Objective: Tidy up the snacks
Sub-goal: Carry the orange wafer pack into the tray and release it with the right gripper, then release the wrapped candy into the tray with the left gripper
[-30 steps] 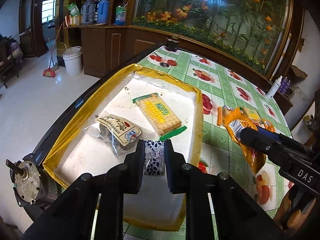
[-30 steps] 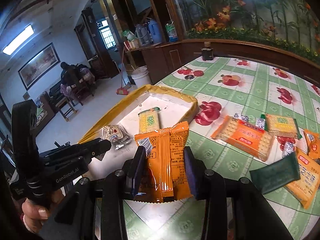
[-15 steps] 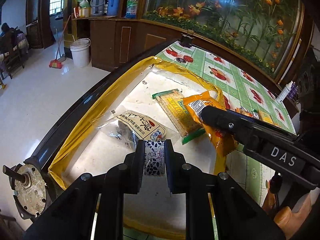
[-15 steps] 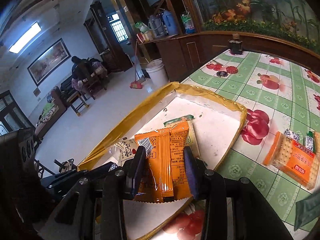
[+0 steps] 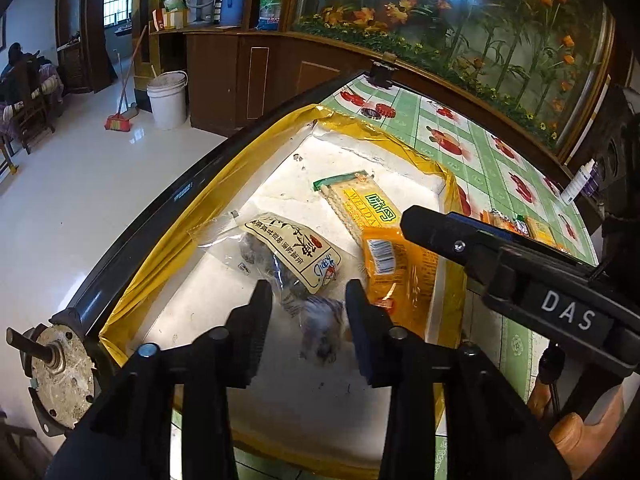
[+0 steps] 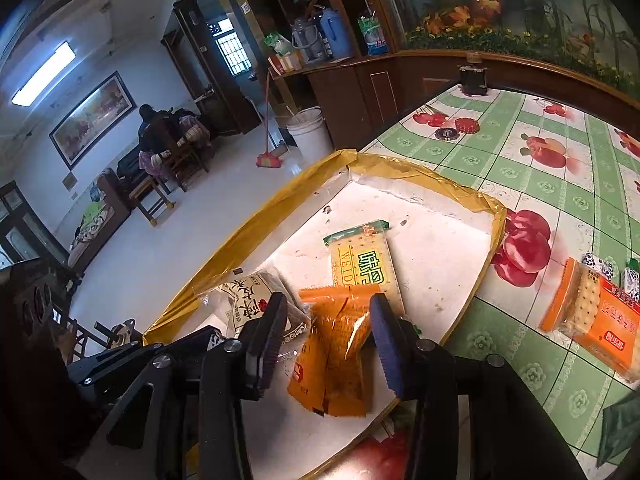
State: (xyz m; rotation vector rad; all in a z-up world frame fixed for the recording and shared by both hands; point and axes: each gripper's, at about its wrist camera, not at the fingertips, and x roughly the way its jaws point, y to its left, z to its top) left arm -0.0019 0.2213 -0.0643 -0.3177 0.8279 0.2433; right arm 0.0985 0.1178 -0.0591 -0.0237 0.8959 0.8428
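Note:
A white tray with a yellow rim [image 5: 400,146] [image 6: 400,168] sits at the table's left edge. My left gripper [image 5: 308,312] is open above it, and a small blue-and-white patterned packet [image 5: 320,332], blurred, lies loose below the jaws. My right gripper [image 6: 326,320] is open too, and an orange snack packet [image 6: 336,356] [image 5: 396,272] lies loose in the tray under it. In the tray are also a yellow cracker pack [image 5: 360,204] [image 6: 364,264] and a clear bag with a cream label [image 5: 292,252] [image 6: 248,292].
On the green fruit-print tablecloth [image 6: 560,184] to the right lie an orange cracker pack [image 6: 592,316], small patterned packets [image 6: 600,266] and a dark green packet [image 6: 620,428]. The table's dark edge [image 5: 192,188] drops to the floor on the left. A dark jar [image 6: 474,76] stands at the far end.
Both grippers have opened over the tray. The small patterned packet has dropped from the left jaws and the orange packet from the right jaws.

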